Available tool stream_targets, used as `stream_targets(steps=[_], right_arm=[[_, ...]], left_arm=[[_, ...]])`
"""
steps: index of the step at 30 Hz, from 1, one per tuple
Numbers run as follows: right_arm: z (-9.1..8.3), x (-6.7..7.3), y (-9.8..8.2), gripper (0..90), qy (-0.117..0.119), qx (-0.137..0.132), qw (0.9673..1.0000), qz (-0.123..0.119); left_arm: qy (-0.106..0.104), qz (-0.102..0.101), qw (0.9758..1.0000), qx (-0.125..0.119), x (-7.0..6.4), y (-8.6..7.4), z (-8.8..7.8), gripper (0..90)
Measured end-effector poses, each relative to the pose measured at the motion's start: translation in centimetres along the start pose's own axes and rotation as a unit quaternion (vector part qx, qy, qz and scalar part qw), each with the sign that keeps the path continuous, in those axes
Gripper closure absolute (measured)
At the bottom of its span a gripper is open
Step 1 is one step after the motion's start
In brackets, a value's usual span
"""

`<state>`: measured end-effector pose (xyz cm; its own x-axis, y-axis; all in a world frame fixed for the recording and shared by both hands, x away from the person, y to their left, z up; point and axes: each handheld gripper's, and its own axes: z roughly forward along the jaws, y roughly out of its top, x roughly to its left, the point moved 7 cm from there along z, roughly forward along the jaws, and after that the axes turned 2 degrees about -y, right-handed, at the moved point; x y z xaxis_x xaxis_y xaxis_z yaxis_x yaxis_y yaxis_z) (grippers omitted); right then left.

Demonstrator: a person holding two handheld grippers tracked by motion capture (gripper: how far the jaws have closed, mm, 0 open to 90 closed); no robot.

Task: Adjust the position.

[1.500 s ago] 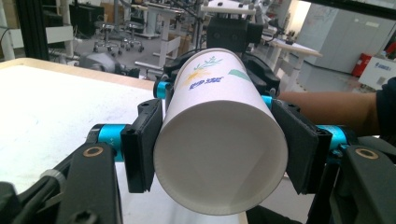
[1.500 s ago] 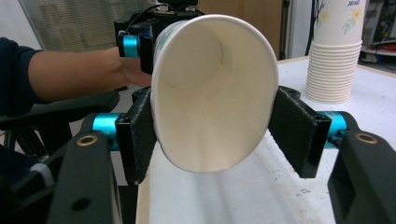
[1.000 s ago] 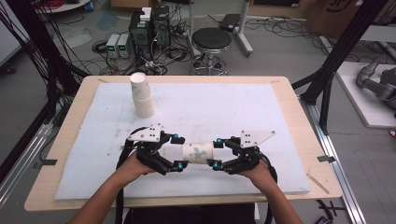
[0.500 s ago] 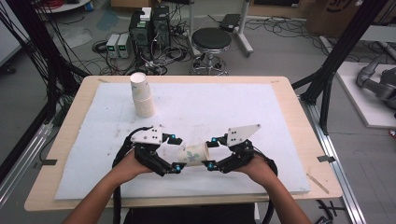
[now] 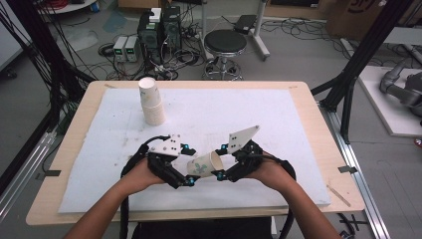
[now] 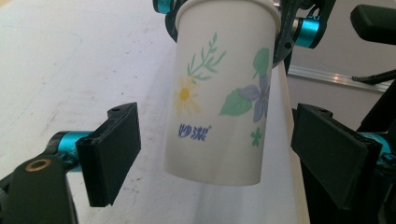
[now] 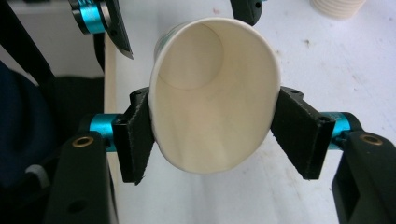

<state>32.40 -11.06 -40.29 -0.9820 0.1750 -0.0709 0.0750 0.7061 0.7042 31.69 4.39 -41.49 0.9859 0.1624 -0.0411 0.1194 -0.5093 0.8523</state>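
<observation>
Cup point(image 5: 203, 166) lifted — between right fingers point(image 7: 137, 135)

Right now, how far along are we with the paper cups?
Done: a stack of white paper cups stands upright at the far left of the white foam mat. In hand: the right gripper clamps the rim of a flower-printed white paper cup, squeezed oval; the left gripper is open around its base, jaws apart from it. Left: probably adding it to the stack.

white paper cup point(image 6: 219, 98) with green leaves, yellow daisy, purple flower
</observation>
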Motion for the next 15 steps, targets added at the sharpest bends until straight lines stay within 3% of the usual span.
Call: stream_targets(steps=[15], right_arm=[[0.8, 0.1, 1.4, 33.9, -0.005, 0.069, 0.9969, -0.037]], left_arm=[[-0.001, 0.004, 0.9996, 0.028, 0.1, -0.4, 0.6, 16.4]])
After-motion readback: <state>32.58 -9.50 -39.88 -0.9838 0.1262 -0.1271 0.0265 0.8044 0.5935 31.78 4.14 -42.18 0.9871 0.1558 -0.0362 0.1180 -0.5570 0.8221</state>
